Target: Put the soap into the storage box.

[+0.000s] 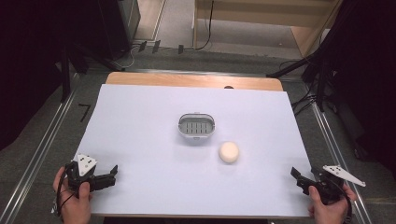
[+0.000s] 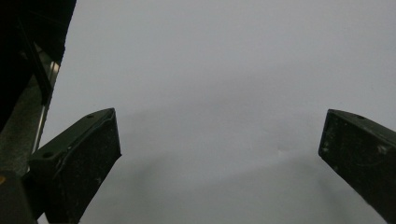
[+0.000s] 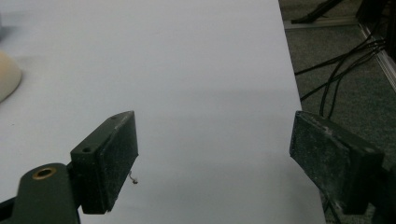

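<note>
Stage: not started | left gripper [image 1: 112,175] lower left, jaws spread, empty | right gripper [image 1: 299,179] lower right, jaws spread, empty | soap [image 1: 229,152] at centre, just beside soap dish [image 1: 196,126], untouched | left: grasp, place

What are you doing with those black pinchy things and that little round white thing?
A person sits at a table covered in white, holding a black gripper in each hand. The left gripper and the right gripper both rest near the front corners, jaws open and holding nothing. In the middle lies a round cream soap bar, and just behind it, not touching, sits a small grey soap dish with a slotted bottom. Nothing has been picked up yet.
</note>
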